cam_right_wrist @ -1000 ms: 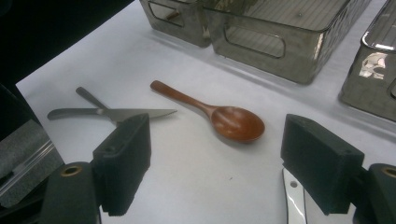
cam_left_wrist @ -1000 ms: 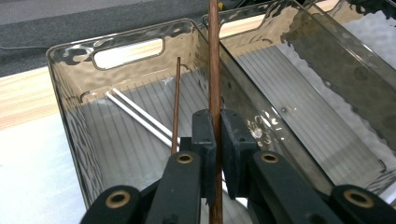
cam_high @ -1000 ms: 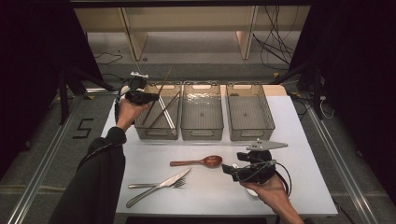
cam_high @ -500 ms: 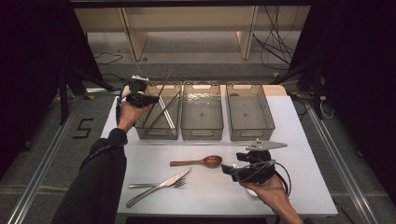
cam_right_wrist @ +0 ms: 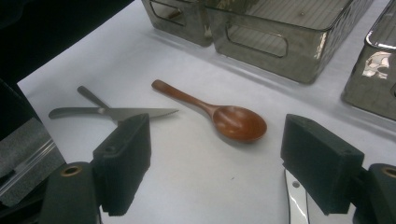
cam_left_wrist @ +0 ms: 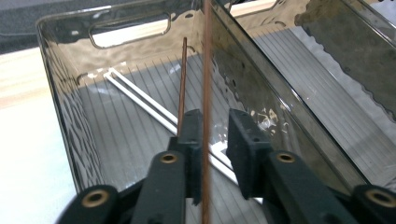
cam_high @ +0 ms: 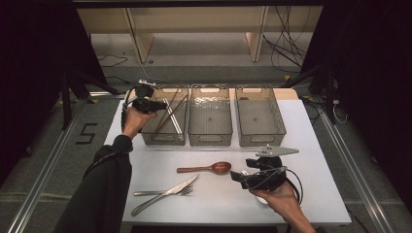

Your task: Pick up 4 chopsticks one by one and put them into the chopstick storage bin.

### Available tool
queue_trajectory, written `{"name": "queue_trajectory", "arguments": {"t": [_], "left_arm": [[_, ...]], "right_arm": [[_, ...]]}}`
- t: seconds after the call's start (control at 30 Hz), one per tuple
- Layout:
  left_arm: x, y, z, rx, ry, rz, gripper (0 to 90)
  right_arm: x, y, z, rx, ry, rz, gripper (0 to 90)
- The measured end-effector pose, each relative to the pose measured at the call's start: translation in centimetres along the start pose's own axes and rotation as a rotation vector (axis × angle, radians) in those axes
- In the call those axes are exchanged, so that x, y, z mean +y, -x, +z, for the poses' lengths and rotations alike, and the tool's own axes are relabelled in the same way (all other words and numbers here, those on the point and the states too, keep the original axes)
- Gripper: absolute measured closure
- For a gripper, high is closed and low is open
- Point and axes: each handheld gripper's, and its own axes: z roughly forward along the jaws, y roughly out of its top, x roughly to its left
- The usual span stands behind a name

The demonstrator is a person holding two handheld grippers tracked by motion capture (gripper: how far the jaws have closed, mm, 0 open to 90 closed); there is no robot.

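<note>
My left gripper [cam_high: 162, 105] hangs over the left clear bin [cam_high: 165, 138]. In the left gripper view its jaws [cam_left_wrist: 215, 135] have just been opening. A brown chopstick [cam_left_wrist: 206, 93] stands in the gap, resting against the left pad only. A second brown chopstick [cam_left_wrist: 182, 84] slants down beside it. White chopsticks [cam_left_wrist: 140, 98] lie on the bin floor. My right gripper [cam_high: 236, 174] rests low on the table, open wide, just right of a wooden spoon [cam_high: 209, 168]. In the right gripper view the spoon [cam_right_wrist: 219, 116] lies beyond the open jaws [cam_right_wrist: 215, 172].
A middle bin [cam_high: 210, 141] and a right bin [cam_high: 260, 141] stand beside the left one. A knife [cam_high: 165, 194] and a fork [cam_high: 145, 193] lie crossed at the front left of the white table [cam_high: 316, 145].
The brown chopsticks, whose far ends stuck up past the bin's back rim, now appear to lean lower inside the left bin. Both hands have stayed where they were.
</note>
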Motion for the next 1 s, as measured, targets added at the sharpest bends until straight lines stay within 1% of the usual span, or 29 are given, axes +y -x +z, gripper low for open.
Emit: {"name": "queue_trajectory", "arguments": {"t": [0.03,0.1,0.17,0.23,0.3,0.37,0.47,0.53,0.63,0.67,0.73,0.8,0.87,0.9,1.0], "left_arm": [[0.0,0.1,-0.1,-0.002,0.002,-0.009,70.8],[0.1,0.3,-0.5,-0.011,0.006,-0.022,63.7],[0.2,0.6,-1.1,-0.031,0.017,-0.021,59.1],[0.2,1.1,-1.6,-0.051,0.017,-0.030,53.9],[0.1,1.6,-2.2,-0.071,0.019,-0.019,49.6],[-0.2,2.3,-2.8,-0.097,0.030,-0.016,46.1],[-0.7,3.3,-4.0,-0.150,0.051,0.003,43.4],[-1.1,3.9,-4.7,-0.173,0.050,0.016,40.6],[-1.8,4.9,-5.6,-0.204,0.061,0.040,36.9],[-2.0,5.2,-5.8,-0.213,0.054,0.057,36.0],[-2.5,5.8,-6.1,-0.225,0.043,0.081,34.6],[-2.9,6.2,-6.3,-0.237,0.030,0.094,33.0],[-3.2,6.6,-6.5,-0.250,0.035,0.104,32.2],[-3.4,6.8,-6.5,-0.255,0.025,0.119,31.9],[-3.9,7.4,-6.4,-0.260,0.006,0.136,30.4]], "right_arm": [[0.0,0.0,0.0,0.000,0.000,0.000,25.4],[0.0,0.0,0.0,-0.002,0.000,-0.001,25.4],[0.0,0.0,0.0,-0.002,0.000,0.002,25.4],[0.0,0.0,-0.1,-0.004,0.000,0.001,25.4],[0.0,0.1,-0.1,-0.006,0.001,0.000,25.4],[0.0,0.1,-0.1,-0.007,0.002,0.000,25.4],[0.0,0.1,-0.2,-0.009,0.005,-0.001,25.4],[0.0,0.2,-0.2,-0.011,0.004,0.001,25.4],[0.0,0.2,-0.2,-0.012,0.002,0.003,25.4],[0.0,0.2,-0.2,-0.012,0.002,0.003,25.4],[0.0,0.2,-0.2,-0.013,0.002,0.004,25.4],[0.0,0.2,-0.2,-0.014,0.002,0.004,25.4],[0.0,0.2,-0.3,-0.014,0.002,0.002,25.4],[0.0,0.2,-0.3,-0.014,0.003,0.001,25.4],[0.0,0.2,-0.3,-0.015,0.006,0.000,25.4]]}}
